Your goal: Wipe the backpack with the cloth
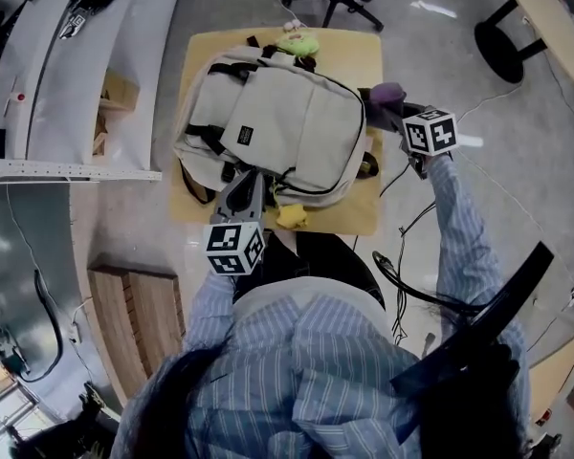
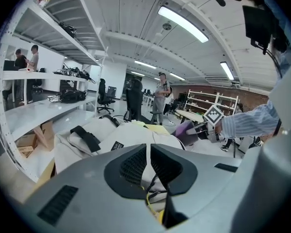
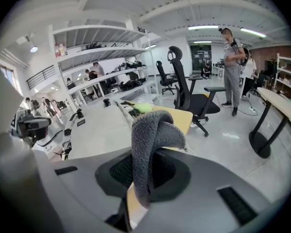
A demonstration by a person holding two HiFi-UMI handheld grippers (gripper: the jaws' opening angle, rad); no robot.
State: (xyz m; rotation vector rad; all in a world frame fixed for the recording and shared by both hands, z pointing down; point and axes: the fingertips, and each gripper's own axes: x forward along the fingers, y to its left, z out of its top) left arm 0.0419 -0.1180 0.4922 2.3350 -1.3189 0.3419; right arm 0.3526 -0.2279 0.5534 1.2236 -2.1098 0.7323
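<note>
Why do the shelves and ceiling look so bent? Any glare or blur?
Left gripper view: the wide-angle lens bows the shelves and ceiling lights, which glare white; the backpack is sharp. Right gripper view: same bowing, dark corners, the cloth crisp up close. Head view: the floor curves round the table, with a glare patch.

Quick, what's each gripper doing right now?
Left hand-held gripper: closed on the backpack edge.
Right hand-held gripper: closed, holding the cloth.
</note>
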